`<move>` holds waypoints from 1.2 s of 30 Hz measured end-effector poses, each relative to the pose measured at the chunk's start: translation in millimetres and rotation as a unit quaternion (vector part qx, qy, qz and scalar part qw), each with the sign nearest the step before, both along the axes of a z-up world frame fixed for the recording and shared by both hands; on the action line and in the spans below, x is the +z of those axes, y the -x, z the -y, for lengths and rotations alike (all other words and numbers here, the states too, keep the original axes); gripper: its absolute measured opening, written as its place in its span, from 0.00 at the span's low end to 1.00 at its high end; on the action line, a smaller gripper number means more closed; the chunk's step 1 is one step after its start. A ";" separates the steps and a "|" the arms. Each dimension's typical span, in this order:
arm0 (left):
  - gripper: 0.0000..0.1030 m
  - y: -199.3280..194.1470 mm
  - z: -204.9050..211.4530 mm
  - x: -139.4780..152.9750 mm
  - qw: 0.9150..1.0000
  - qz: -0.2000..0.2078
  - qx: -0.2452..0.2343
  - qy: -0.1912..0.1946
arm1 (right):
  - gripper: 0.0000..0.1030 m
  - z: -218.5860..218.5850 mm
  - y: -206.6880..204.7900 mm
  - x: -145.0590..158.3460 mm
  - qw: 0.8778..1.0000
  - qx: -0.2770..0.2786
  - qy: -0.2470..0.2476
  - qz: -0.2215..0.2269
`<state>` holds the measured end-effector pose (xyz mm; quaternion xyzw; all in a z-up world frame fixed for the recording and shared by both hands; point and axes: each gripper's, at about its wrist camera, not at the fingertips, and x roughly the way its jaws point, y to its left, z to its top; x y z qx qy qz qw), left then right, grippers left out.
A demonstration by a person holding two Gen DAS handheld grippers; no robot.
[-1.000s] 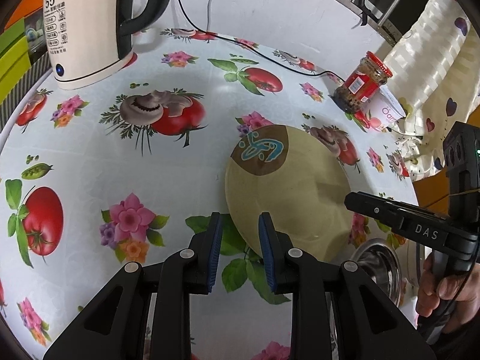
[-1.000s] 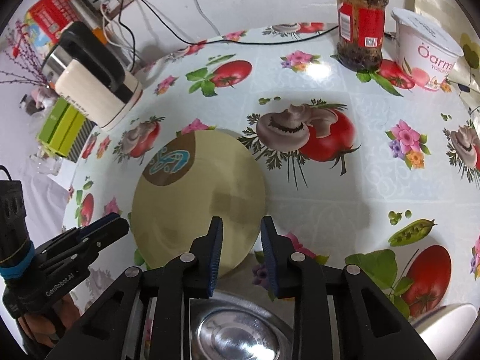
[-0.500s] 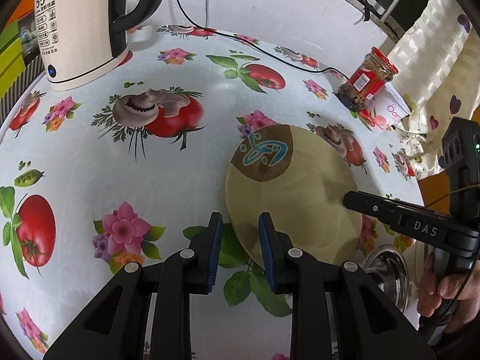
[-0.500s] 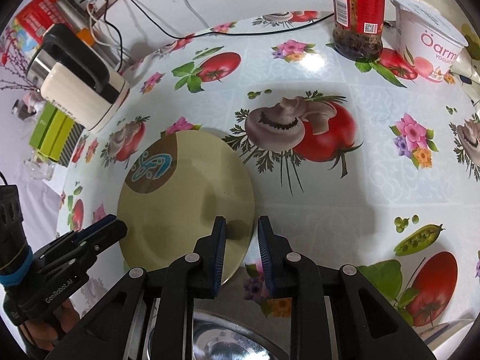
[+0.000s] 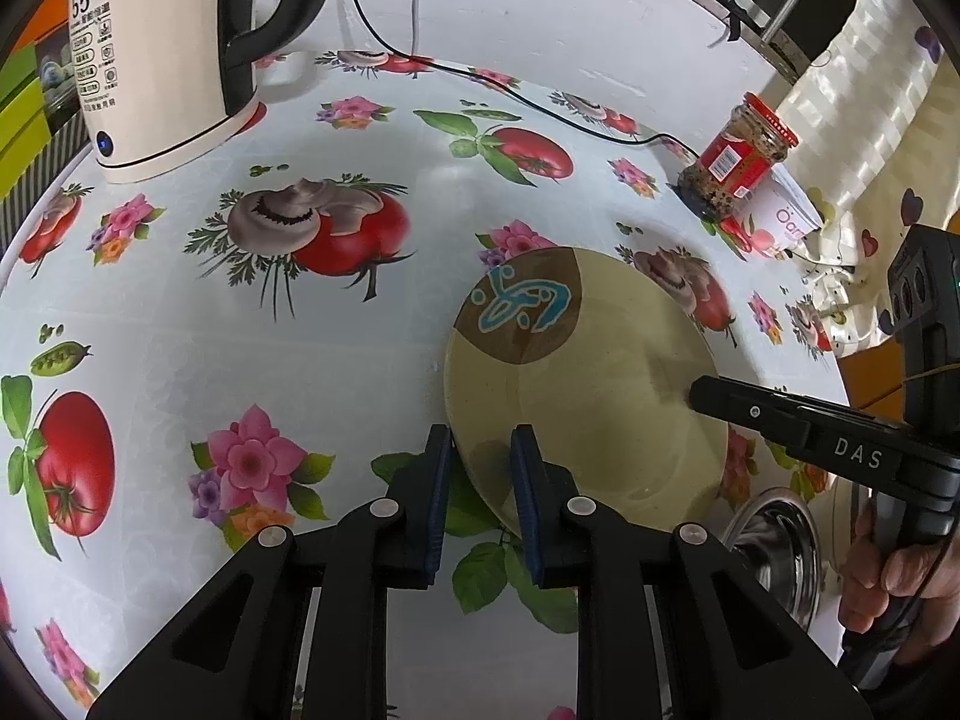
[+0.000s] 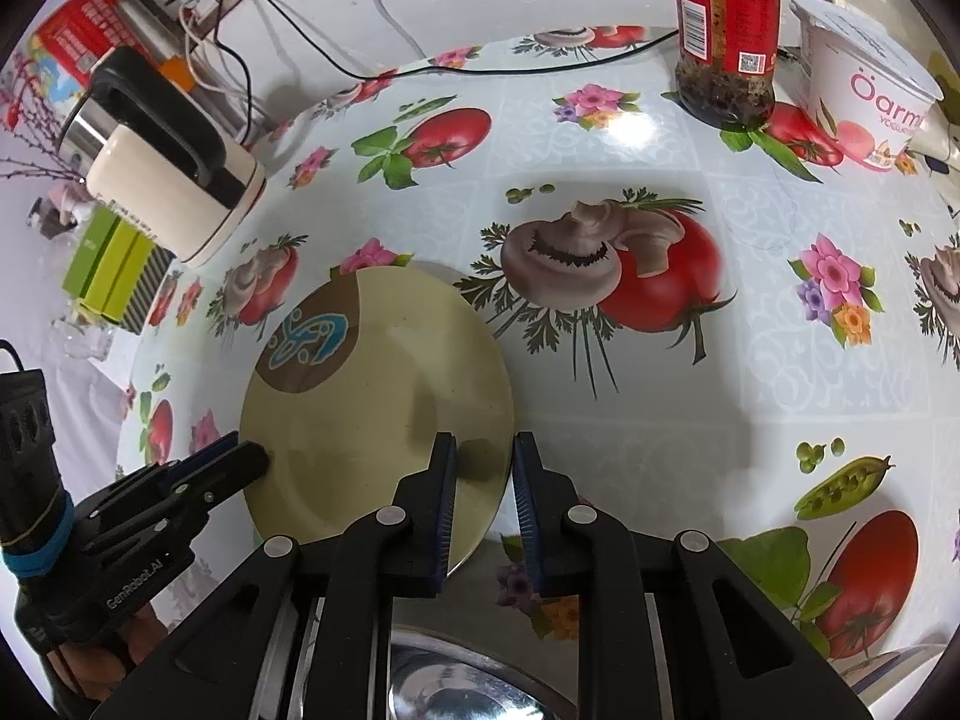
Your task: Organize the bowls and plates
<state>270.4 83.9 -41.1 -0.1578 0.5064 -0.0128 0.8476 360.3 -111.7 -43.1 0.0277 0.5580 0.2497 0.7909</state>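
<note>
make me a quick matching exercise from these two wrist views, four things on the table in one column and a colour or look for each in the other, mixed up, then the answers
Things:
1. plate
2. kettle
3. jar
4. metal bowl

Looks:
A. red label, dark contents
B. shiny steel
C. cream body, black handle
D. pale yellow-green with a brown patch and blue motif

Pairs: 1-D, 2-C, 3-A, 4-B
</note>
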 end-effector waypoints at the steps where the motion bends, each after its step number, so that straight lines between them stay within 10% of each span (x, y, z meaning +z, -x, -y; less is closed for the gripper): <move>1: 0.20 0.2 -0.9 0.8 1.000 0.001 0.000 0.000 | 0.18 -0.9 -0.1 0.4 1.000 0.001 -0.001 0.000; 36: 0.20 53.1 -32.9 34.5 0.999 0.025 0.043 0.003 | 0.18 -33.6 36.6 33.0 0.999 0.043 -0.010 0.020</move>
